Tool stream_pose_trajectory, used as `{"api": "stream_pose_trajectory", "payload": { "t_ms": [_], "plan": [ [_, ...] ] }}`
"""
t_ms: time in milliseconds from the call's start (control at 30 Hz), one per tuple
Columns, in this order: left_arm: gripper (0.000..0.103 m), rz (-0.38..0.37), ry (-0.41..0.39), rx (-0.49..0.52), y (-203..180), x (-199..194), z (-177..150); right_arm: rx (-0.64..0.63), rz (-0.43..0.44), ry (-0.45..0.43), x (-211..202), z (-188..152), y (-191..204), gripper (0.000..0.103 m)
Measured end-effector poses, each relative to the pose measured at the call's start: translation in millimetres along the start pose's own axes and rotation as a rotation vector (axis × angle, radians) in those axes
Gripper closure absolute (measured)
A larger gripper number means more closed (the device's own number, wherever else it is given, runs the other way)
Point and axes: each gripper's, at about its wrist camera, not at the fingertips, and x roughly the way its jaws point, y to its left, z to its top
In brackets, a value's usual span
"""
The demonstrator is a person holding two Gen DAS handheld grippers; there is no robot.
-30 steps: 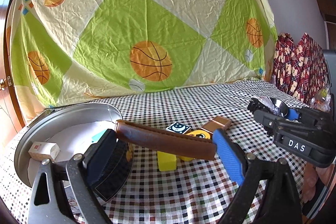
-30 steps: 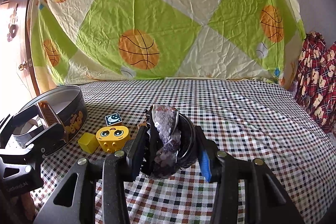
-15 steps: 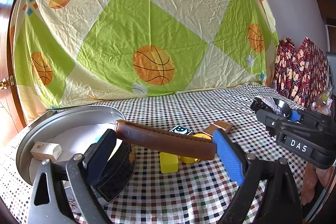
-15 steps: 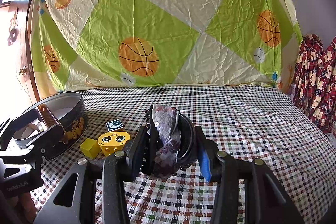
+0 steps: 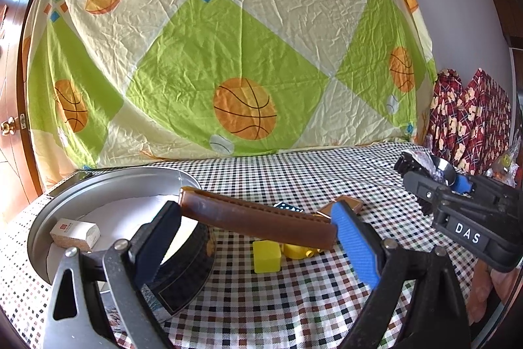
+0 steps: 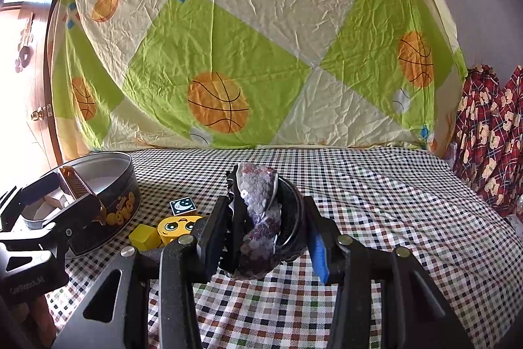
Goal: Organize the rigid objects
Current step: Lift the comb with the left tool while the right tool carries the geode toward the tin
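My left gripper (image 5: 258, 228) is shut on a long brown comb (image 5: 255, 219) and holds it in the air beside the round metal tin (image 5: 65, 195). A small white box (image 5: 75, 229) lies in the tin. My right gripper (image 6: 264, 228) is shut on a sequined hair clip (image 6: 260, 218), above the checkered cloth. On the cloth lie a yellow cube (image 5: 267, 255), a yellow face brick (image 6: 178, 228), a moon tile (image 6: 183, 205) and a copper box (image 5: 343, 205). The left gripper with the comb also shows in the right wrist view (image 6: 78, 188).
The checkered tablecloth (image 6: 376, 201) covers the table. A green and cream basketball sheet (image 5: 228, 61) hangs behind it. Red plaid fabric (image 6: 490, 136) is at the far right. A wooden door (image 5: 13, 87) stands at the left.
Both grippers have risen a little with their loads; the table objects sit lower in both views. The grips are unchanged.
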Motion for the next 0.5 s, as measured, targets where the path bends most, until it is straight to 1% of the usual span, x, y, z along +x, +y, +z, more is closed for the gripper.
{"api": "stream_pose_trajectory", "payload": {
  "t_ms": [500],
  "plan": [
    [0.009,0.009,-0.052,-0.010,1.8,-10.1,0.1,-0.007,-0.001,-0.042,-7.0,0.0,2.7,0.056]
  ]
}}
